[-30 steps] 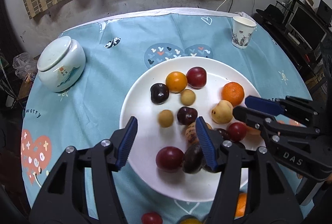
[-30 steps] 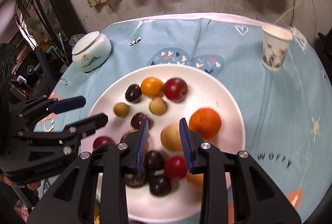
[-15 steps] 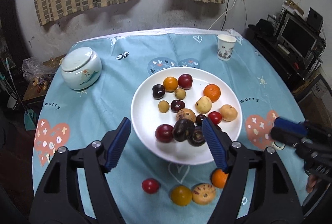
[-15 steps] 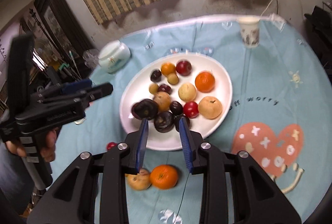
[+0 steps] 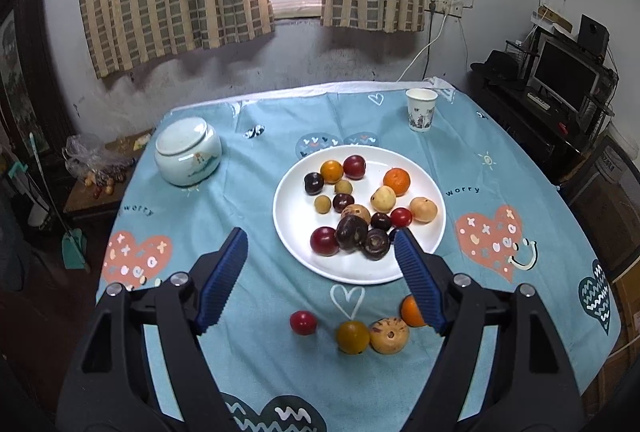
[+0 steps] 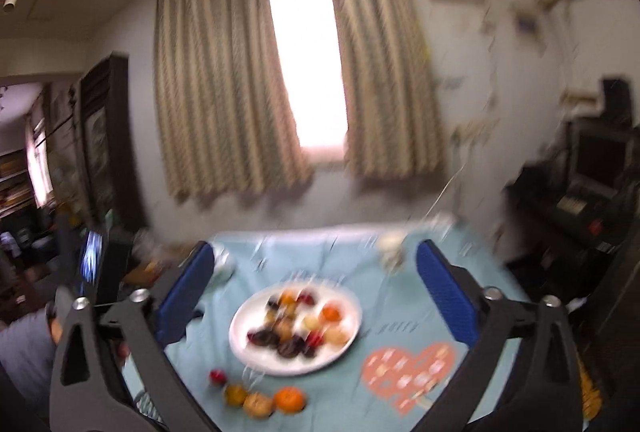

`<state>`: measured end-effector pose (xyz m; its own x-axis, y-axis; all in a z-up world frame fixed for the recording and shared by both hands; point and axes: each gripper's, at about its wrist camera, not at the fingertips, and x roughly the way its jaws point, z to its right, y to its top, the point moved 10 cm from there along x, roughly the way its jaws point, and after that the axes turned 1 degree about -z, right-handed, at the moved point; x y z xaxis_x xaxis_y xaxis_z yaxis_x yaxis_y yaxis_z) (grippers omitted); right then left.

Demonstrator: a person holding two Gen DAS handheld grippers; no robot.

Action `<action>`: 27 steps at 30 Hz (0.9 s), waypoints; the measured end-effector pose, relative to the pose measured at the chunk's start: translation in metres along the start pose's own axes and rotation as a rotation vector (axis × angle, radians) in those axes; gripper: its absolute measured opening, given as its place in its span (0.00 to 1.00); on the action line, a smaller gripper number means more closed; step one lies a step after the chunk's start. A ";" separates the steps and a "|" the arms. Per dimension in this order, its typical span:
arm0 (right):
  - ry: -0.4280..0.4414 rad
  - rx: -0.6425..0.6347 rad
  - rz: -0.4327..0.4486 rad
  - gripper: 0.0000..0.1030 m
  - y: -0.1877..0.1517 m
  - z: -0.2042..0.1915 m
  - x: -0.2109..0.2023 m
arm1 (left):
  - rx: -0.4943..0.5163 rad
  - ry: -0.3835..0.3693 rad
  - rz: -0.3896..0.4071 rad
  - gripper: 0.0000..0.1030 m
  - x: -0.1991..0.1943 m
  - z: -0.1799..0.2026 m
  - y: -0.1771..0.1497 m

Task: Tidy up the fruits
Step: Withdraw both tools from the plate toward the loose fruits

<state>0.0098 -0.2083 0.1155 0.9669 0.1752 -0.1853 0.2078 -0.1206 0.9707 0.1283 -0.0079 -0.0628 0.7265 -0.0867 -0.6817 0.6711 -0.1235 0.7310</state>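
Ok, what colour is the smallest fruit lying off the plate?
Red: the small round fruit on the tablecloth, clearest in the left wrist view.

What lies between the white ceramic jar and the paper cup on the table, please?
Only bare blue tablecloth with small printed motifs lies between the jar and the cup; the left wrist view shows this clearly.

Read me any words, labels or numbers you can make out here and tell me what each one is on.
"worry": tablecloth, right of the white plate.
"worry": tablecloth, left side below the ceramic jar.
Paper cup print, jar picture, wall frame: too small to read.
Right wrist view: blurred, nothing readable.
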 end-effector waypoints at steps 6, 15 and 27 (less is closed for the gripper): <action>0.223 0.156 -0.368 0.99 -0.068 -0.008 0.035 | 0.040 0.006 0.039 0.79 -0.020 0.013 0.002; 0.217 0.132 -0.632 0.99 -0.194 -0.030 0.055 | -0.029 0.050 -0.048 0.81 -0.015 -0.028 -0.058; 0.199 -0.074 -0.919 0.99 -0.323 -0.055 0.057 | -0.130 0.057 -0.315 0.81 0.021 -0.062 -0.181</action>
<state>-0.0107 -0.1060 -0.2000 0.3841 0.3351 -0.8603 0.8600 0.2092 0.4654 0.0313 0.0742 -0.2072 0.4852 -0.0082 -0.8743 0.8743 -0.0083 0.4853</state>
